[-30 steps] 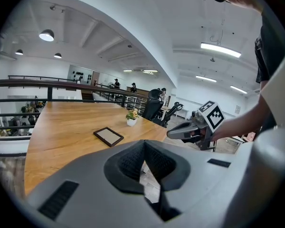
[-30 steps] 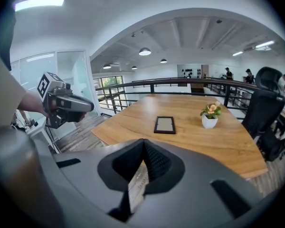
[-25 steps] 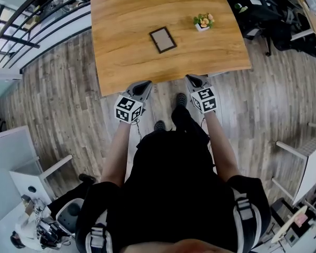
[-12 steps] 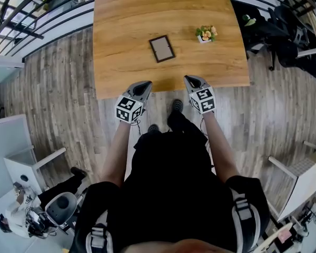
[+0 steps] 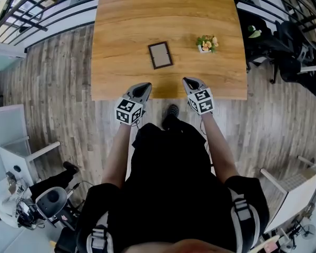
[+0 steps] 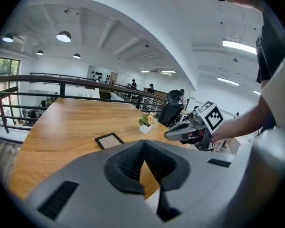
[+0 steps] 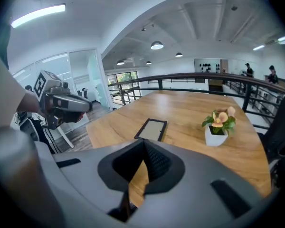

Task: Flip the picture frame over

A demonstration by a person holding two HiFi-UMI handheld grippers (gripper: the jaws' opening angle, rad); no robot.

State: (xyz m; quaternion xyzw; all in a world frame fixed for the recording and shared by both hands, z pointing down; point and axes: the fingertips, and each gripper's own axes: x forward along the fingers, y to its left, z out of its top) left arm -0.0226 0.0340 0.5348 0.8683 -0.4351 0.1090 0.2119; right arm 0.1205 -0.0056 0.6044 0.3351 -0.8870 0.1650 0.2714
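The table (image 5: pixel 121 20) sits closer than a second ago: both tongs have come forward to its near edge. The picture frame (image 5: pixel 160 55) lies flat mid-table, untouched, so the flip has not begun. Left tongs (image 5: pixel 142 87) and right tongs (image 5: pixel 187 81) are closed and empty.

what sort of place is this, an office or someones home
Most likely an open-plan office, perhaps an upper level: black office chairs by the wooden table, a black railing behind it, and round ceiling lamps in a large white hall.
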